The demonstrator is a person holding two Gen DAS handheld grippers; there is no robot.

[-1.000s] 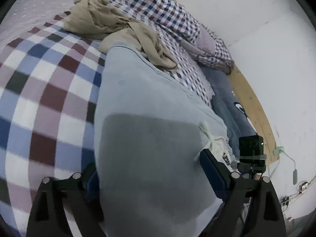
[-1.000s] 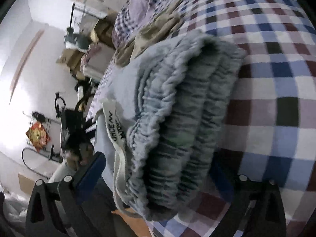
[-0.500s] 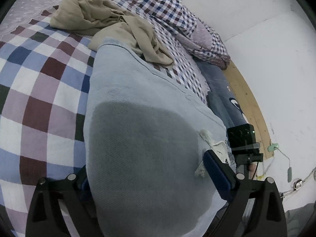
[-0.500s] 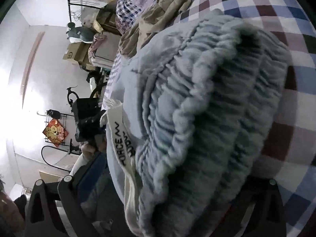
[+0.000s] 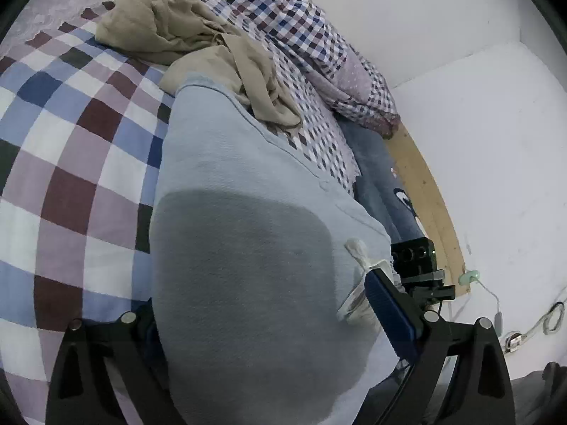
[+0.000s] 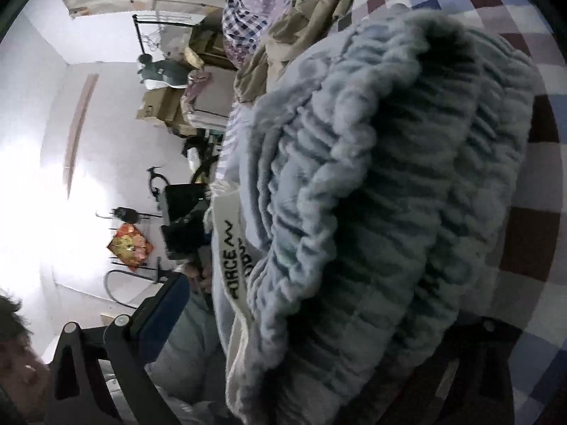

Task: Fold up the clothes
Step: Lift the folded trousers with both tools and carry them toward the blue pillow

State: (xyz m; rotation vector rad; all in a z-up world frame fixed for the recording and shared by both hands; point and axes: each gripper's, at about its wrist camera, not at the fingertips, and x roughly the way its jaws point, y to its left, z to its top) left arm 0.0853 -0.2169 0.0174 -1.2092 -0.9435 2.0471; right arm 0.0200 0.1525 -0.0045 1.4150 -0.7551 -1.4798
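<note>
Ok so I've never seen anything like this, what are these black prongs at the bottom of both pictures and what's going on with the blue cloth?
The prongs are fingers of two hand-held grippers; a person carries one in each hand, with a wide-angle camera on each looking along its fingers. One picture is from the left gripper, the other from the right gripper. Both are shut on the same light blue garment, which lies over a checked blanket on a bed. The right one grips its gathered elastic waistband, beside a printed drawstring. A crumpled beige garment lies further up the bed.
</note>
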